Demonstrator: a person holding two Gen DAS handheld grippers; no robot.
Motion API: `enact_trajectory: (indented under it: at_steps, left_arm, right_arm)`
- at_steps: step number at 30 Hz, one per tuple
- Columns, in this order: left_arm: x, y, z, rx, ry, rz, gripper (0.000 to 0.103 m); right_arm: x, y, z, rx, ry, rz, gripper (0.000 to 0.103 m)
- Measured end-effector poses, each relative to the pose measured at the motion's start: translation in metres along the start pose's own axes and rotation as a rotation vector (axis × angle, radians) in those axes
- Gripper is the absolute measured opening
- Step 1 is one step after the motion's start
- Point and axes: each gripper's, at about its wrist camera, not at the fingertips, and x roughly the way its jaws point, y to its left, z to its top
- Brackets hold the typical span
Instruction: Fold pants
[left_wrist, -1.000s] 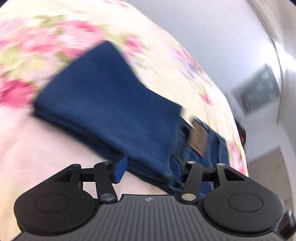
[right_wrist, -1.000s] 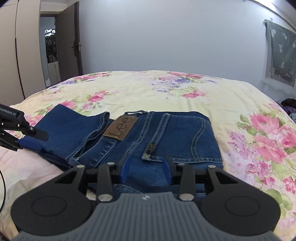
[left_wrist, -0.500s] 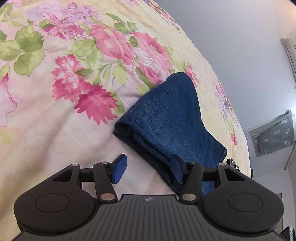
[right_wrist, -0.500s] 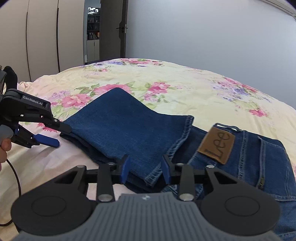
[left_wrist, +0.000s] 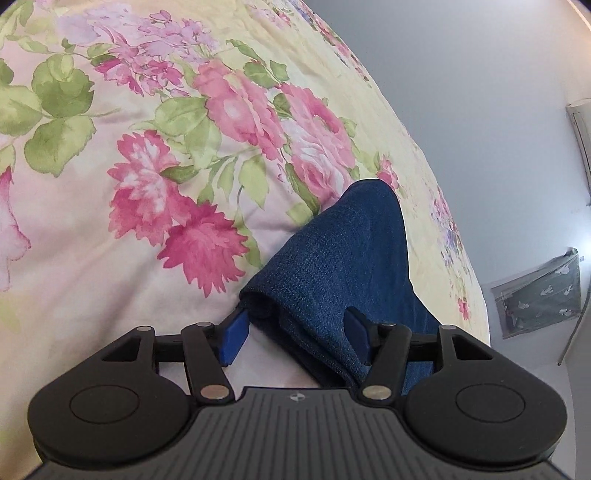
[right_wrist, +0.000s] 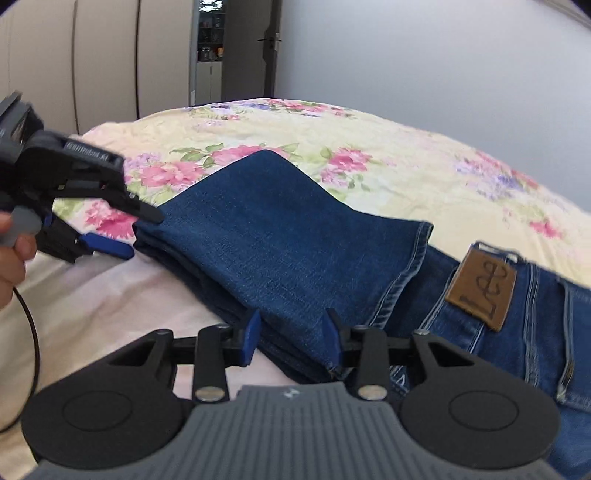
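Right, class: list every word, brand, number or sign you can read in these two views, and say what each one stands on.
"Lee": stamped on the brown leather patch at the waistband of the jeans, right wrist view.
White lettering on the side of the left gripper, right wrist view: too blurred to read.
Small round mark on the grey gripper body, left wrist view: a symbol only, no words.
No numbers are readable in either view.
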Motion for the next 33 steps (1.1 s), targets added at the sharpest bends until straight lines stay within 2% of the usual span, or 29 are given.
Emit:
enact_trajectory:
  at_steps: [4, 10, 14, 18, 25, 28, 30, 31, 33]
  left_arm:
    - [0.01, 0.007, 0.004, -0.052, 0.007, -0.018, 0.074]
    - [0.009, 0.026, 0.002, -0.202, -0.019, -0.091, 0.077]
    - [0.005, 0.031, -0.002, -0.215, -0.041, -0.109, 0.077]
    - [0.005, 0.027, -0.002, -0.216, -0.041, -0.085, 0.078]
    - [-0.001, 0.027, -0.011, -0.277, -0.056, -0.066, 0.078]
    - [0.0, 0.024, -0.011, -0.28, -0.048, -0.058, 0.079]
    - [0.001, 0.024, -0.01, -0.282, -0.048, -0.054, 0.08]
    - [0.001, 0.024, -0.01, -0.285, -0.048, -0.054, 0.081]
    - [0.002, 0.023, -0.01, -0.295, -0.044, -0.053, 0.082]
  right_arm:
    - [0.003, 0.01, 0.0, -0.075, 0.004, -0.006, 0.034]
    - [0.002, 0.03, 0.0, -0.192, -0.015, 0.003, 0.036]
    - [0.006, 0.041, -0.002, -0.257, -0.009, 0.011, 0.038]
    - [0.022, 0.046, -0.003, -0.318, 0.026, -0.027, 0.038]
    - [0.035, 0.076, -0.025, -0.674, 0.009, -0.119, 0.04]
    - [0.042, 0.085, -0.029, -0.783, -0.023, -0.169, 0.047]
    - [0.049, 0.09, -0.031, -0.856, -0.039, -0.2, 0.048]
    - [0.053, 0.091, -0.031, -0.878, -0.04, -0.208, 0.047]
    - [0.058, 0.093, -0.031, -0.901, -0.03, -0.201, 0.03]
